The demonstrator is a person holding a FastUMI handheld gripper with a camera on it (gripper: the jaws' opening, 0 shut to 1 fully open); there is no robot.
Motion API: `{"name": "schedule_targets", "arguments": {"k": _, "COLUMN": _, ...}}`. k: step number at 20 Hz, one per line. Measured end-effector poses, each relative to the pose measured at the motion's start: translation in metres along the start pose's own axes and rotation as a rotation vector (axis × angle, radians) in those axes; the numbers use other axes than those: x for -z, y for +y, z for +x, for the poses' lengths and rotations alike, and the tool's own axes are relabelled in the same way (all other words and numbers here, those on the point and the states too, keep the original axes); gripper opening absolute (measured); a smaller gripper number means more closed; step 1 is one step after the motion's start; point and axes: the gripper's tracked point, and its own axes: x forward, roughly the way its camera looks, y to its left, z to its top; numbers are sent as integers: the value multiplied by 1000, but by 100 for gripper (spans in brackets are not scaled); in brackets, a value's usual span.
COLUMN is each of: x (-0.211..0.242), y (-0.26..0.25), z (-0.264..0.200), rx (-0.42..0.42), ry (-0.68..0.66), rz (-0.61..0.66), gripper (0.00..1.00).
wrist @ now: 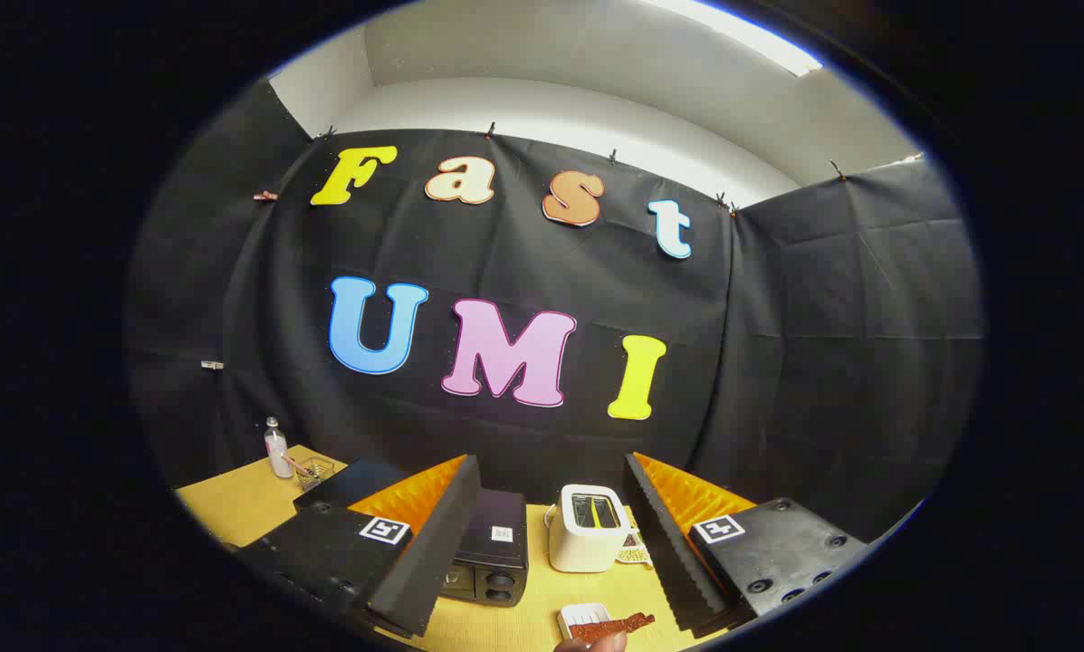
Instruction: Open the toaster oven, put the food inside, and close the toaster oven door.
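My gripper [551, 462] is open, its two fingers spread wide with nothing between the tips. It is held above the yellow table [243, 503]. Between and below the fingers sits the black toaster oven [496, 552], its front knobs facing me and its left side hidden behind the left finger [433, 534]. I cannot tell whether its door is open or shut. Nearer to me, a strip of brown food [609, 627] lies across a small white plate [578, 616]. A person's fingertip [591, 643] touches the food from below.
A white pop-up toaster [587, 530] stands right of the oven, with a small printed card [632, 548] beside it. At the far left of the table stand a clear bottle [276, 448] and a small glass holder [311, 471].
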Motion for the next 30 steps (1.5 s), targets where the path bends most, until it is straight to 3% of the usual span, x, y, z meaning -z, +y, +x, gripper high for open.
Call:
{"name": "schedule_targets", "arguments": {"k": 15, "x": -1, "y": 16, "z": -2, "rx": -27, "ry": -1, "rz": 14, "gripper": 97}}
{"name": "schedule_targets", "arguments": {"k": 20, "x": 5, "y": 51, "z": 2, "rx": -71, "ry": -20, "rz": 60, "gripper": 97}}
{"name": "schedule_targets", "arguments": {"k": 26, "x": 62, "y": 126, "z": 26, "rx": -141, "ry": 27, "rz": 151, "gripper": 97}}
{"name": "schedule_targets", "arguments": {"k": 30, "x": 116, "y": 166, "z": 37, "rx": -157, "ry": 82, "rz": 144, "gripper": 97}}
